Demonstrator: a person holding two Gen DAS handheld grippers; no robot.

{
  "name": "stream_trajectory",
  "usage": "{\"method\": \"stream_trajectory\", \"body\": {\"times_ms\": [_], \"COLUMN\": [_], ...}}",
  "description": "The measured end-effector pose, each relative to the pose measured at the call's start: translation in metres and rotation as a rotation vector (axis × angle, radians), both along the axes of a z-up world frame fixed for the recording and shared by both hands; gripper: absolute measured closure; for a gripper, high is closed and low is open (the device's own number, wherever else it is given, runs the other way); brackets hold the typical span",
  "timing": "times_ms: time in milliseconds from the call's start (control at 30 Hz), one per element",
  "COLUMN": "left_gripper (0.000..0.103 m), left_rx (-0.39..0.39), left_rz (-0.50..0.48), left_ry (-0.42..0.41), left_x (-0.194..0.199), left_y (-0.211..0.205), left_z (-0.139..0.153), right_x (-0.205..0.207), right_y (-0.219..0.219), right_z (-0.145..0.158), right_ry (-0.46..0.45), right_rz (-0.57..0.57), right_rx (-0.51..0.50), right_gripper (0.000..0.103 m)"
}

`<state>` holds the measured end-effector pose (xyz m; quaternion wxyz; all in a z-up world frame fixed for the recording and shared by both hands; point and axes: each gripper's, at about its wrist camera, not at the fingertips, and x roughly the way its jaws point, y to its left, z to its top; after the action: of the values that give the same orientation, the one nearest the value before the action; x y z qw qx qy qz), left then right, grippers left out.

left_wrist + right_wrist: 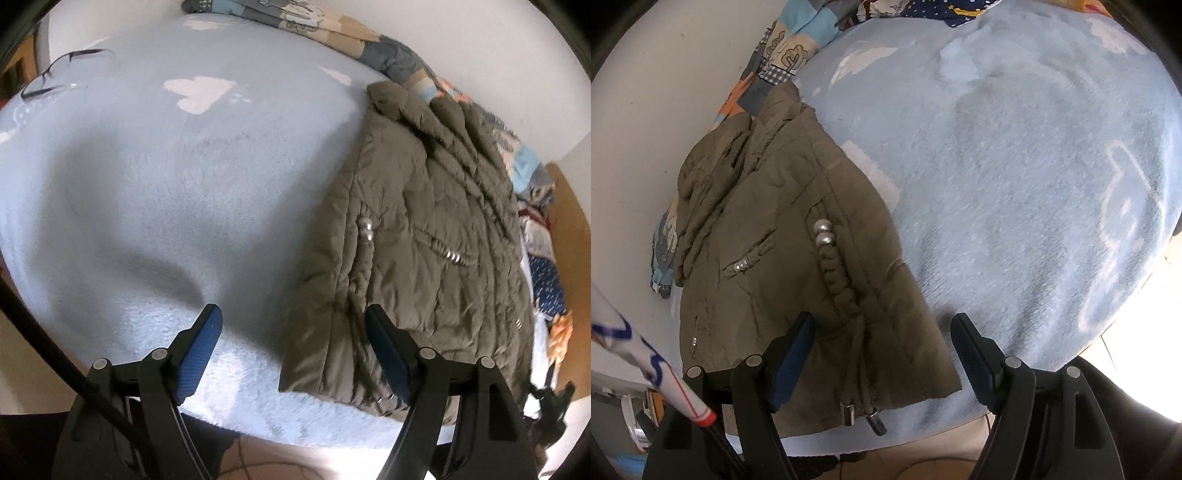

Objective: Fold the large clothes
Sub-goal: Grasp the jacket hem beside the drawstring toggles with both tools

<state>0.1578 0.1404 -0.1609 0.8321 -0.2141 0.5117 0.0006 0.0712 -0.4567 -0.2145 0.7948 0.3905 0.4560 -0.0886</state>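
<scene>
Nearest in each wrist view stand the black fingers with ribbed blue pads: the left gripper (293, 325) has its jaws spread wide with nothing between them, poised over the near hem of the jacket (417, 240), and the right gripper (882, 332) is likewise wide apart and empty above the same hem's other corner. The jacket, an olive-brown quilted coat of crinkly, lightly padded cloth, lies flattened near the front edge of the bed, narrow enough that it looks already folded lengthwise, though that is a judgement. Two cord ends with metal tips (862, 415) hang at its near hem, and a braided cord with two silver beads (824, 230) runs up its front. Judging by the open jaws at the hem, the step in hand is the approach for a grasp; the next move calls for lowering both grippers, pinching all the layers at the two near corners and carrying them toward the collar. The jacket rests on a pale blue fleece blanket (155, 192), fuzzy, with white cloud shapes. Farther off, a pair of glasses (55, 74) lies on the blanket, and a patchwork quilt (332, 29) is bunched along the white wall.
</scene>
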Motion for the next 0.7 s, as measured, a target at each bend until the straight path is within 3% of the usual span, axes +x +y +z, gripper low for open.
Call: {"method": "stream_trajectory", "body": {"times_ms": [300,567,633,700], "left_gripper": [0.025,0.025,0.029,0.036], "left_rx": [-0.11,-0.103,-0.096,-0.096], "left_rz": [-0.06,-0.058,-0.064,-0.075], "left_ry": [0.045,0.043,0.036,0.028], "left_x": [0.009,0.007,0.004,0.004], "left_y": [-0.014,-0.02,-0.022,-0.023], "left_z": [-0.018,-0.021,-0.02,-0.02], "right_x": [0.001,0.002,0.004,0.006], "right_y": [-0.01,-0.014,-0.008,0.001], "right_z": [-0.005,-0.014,-0.015,-0.012], "right_ry": [-0.027,-0.036,-0.052,-0.074], "right_rz": [-0.017,-0.024,-0.001,0.037], "right_rx": [0.052,0.124,0.16,0.177], "right_gripper": [0.023,0.022,0.027,0.04]}}
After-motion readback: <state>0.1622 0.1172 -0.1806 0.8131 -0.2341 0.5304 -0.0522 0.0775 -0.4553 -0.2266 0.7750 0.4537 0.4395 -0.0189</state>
